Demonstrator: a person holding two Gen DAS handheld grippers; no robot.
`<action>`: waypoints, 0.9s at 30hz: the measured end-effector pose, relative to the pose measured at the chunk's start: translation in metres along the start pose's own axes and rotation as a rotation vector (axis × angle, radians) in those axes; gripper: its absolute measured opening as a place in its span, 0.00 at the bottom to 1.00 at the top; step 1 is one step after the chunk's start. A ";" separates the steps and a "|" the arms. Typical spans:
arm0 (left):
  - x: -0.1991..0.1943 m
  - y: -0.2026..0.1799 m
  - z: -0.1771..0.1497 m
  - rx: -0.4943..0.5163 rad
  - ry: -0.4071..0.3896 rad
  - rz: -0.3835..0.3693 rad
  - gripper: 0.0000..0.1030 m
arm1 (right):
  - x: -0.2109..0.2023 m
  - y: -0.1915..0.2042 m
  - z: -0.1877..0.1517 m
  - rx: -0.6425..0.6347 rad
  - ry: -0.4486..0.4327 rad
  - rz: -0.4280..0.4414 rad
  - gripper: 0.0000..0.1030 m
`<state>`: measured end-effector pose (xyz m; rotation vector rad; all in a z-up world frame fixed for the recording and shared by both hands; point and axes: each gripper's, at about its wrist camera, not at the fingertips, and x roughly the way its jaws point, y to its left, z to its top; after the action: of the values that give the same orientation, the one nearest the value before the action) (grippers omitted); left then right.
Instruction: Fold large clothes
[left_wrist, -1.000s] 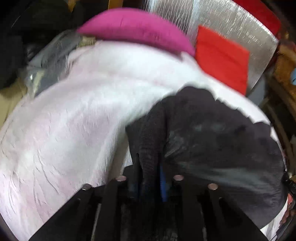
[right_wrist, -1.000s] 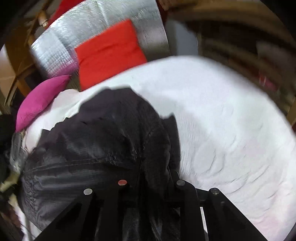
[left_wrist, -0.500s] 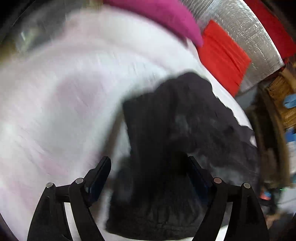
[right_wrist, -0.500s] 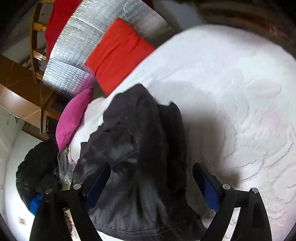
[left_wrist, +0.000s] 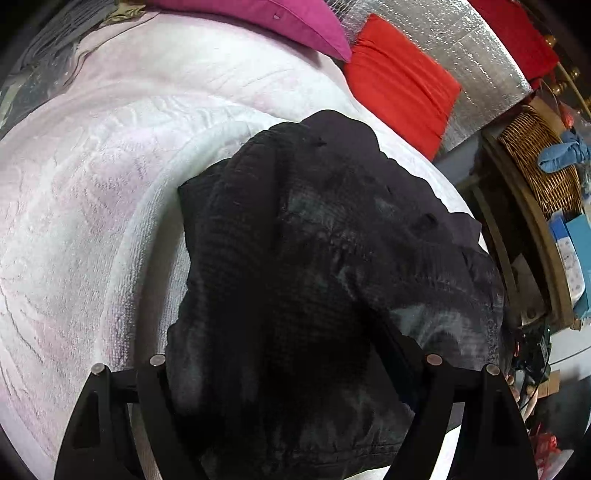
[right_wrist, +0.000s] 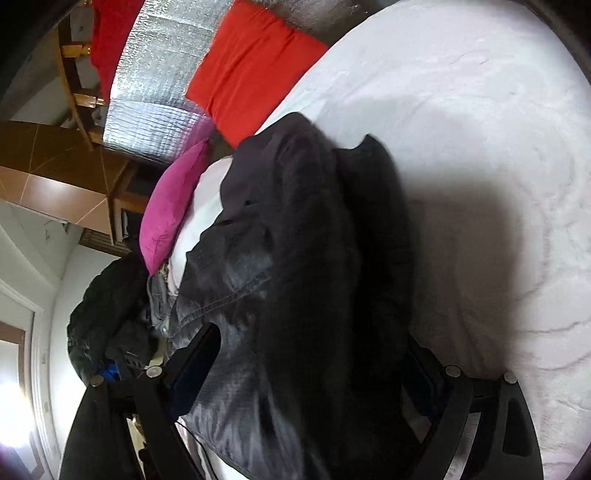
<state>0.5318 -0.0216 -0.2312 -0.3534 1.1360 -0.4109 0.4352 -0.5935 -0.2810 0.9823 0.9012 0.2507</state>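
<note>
A black jacket (left_wrist: 317, 258) lies bunched on the pale pink-white bedspread (left_wrist: 92, 206). It also fills the middle of the right wrist view (right_wrist: 303, 266). My left gripper (left_wrist: 295, 354) is open, its jaws spread wide to either side of the jacket's near edge, with cloth bulging between them. My right gripper (right_wrist: 306, 365) is open too, its jaws wide apart around the jacket's other end. The fingertips are partly hidden by the dark cloth.
A magenta pillow (left_wrist: 280, 18) and a red pillow (left_wrist: 402, 81) lie at the head of the bed against a silver quilted panel (left_wrist: 476, 62). A wicker basket (left_wrist: 539, 162) and shelves stand at the right. A dark heap of clothes (right_wrist: 107, 317) lies beside the bed.
Both grippers were shut on the jacket one second ago. They have opened wide and let it go, and the jacket has dropped onto the bed.
</note>
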 end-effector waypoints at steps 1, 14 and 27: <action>0.001 0.000 0.001 -0.002 -0.001 -0.007 0.80 | 0.002 0.001 0.000 0.004 -0.001 0.006 0.90; 0.003 -0.019 -0.002 0.053 -0.065 0.002 0.52 | 0.023 0.016 -0.008 0.009 -0.010 0.036 0.90; -0.017 -0.005 -0.004 -0.047 -0.011 0.124 0.78 | -0.020 0.000 -0.004 0.146 -0.089 -0.112 0.84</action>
<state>0.5216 -0.0182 -0.2171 -0.3235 1.1513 -0.2733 0.4197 -0.6024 -0.2711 1.0657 0.8992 0.0458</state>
